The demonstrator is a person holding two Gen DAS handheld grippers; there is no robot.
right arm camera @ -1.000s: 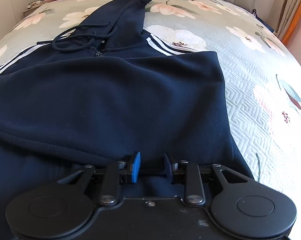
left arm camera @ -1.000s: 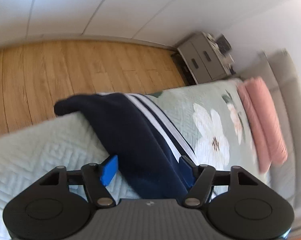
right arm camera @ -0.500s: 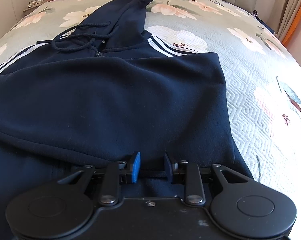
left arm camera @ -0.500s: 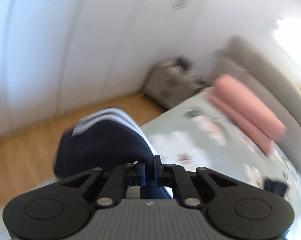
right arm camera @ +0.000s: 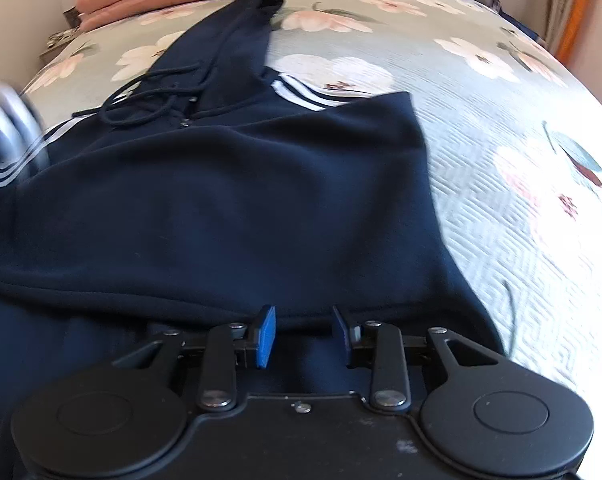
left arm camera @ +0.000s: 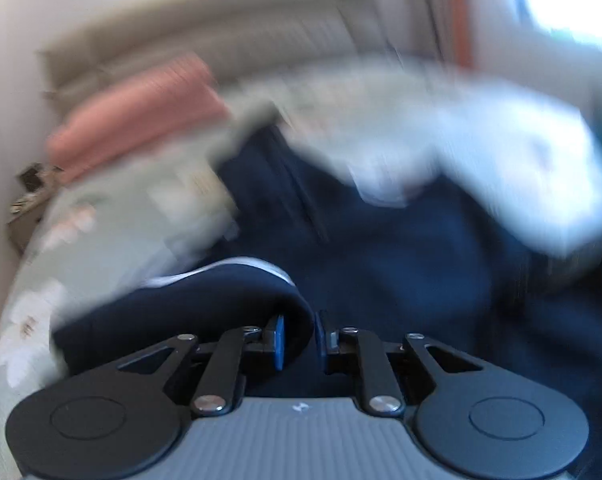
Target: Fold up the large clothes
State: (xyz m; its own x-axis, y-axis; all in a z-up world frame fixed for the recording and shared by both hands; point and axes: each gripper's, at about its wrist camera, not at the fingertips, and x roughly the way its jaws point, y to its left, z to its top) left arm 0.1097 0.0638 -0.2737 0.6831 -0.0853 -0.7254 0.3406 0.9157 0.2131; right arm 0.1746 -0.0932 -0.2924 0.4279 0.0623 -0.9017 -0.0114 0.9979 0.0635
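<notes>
While swung from floor toward hoodie (right arm camera: 229, 184) | left tool (left arm camera: 298, 336) clamps sleeve (left arm camera: 205, 300) | right tool (right arm camera: 303, 332) stays apart

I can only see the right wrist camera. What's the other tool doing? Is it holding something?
Observer: Yes. The left tool is shut on a fold of the hoodie's striped sleeve.
Child: Where is it pointing?
Observer: Across the hoodie's dark body, toward the pink bedding at the far end of the bed.
Child: Is its picture nice and clear?
Observer: No, it is badly smeared. A big white blur fills its right side, and I cannot tell what it is.
</notes>
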